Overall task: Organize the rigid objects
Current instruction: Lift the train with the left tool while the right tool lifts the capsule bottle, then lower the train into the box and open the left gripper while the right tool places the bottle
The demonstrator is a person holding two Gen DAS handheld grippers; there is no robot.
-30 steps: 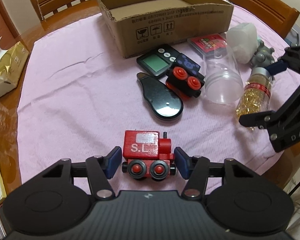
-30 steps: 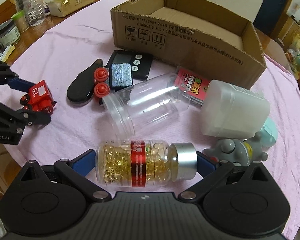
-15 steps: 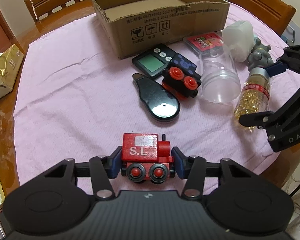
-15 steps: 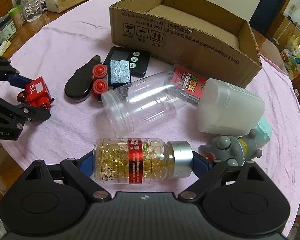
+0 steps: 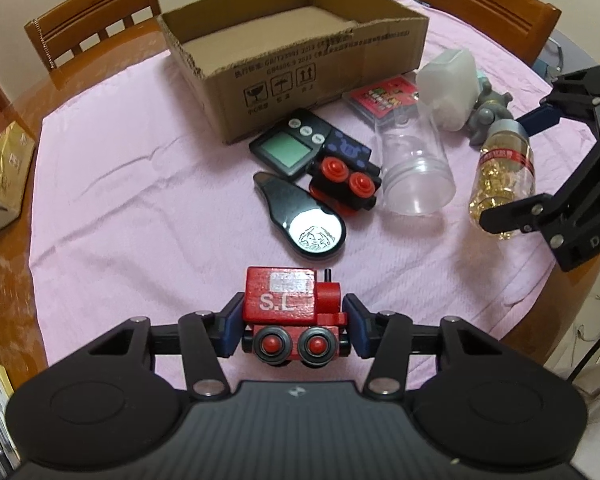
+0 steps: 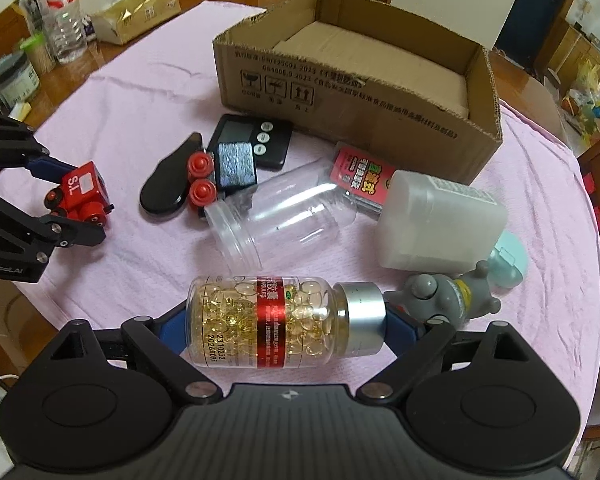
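Observation:
My left gripper (image 5: 293, 330) is shut on a red toy train (image 5: 294, 312) marked "S.L" and holds it above the pink cloth; the train also shows in the right wrist view (image 6: 82, 194). My right gripper (image 6: 286, 326) is shut end to end on a capsule bottle (image 6: 284, 326) with a silver cap, lifted off the cloth; the bottle also shows in the left wrist view (image 5: 504, 178). An open cardboard box (image 5: 300, 68) stands at the back, and it shows in the right wrist view (image 6: 352, 80) too.
On the cloth lie a black timer (image 5: 290, 148), a black oval case (image 5: 300, 216), a second toy car (image 5: 346, 184), a clear jar (image 5: 414, 172), a white container (image 6: 440, 224), a red card pack (image 6: 358, 176) and a grey figure (image 6: 448, 296). Wooden chairs (image 5: 92, 40) stand behind.
Both grippers closed on their objects and lifted them. The left gripper's pads went from apart to pressing the train. The views rose and the box came nearer.

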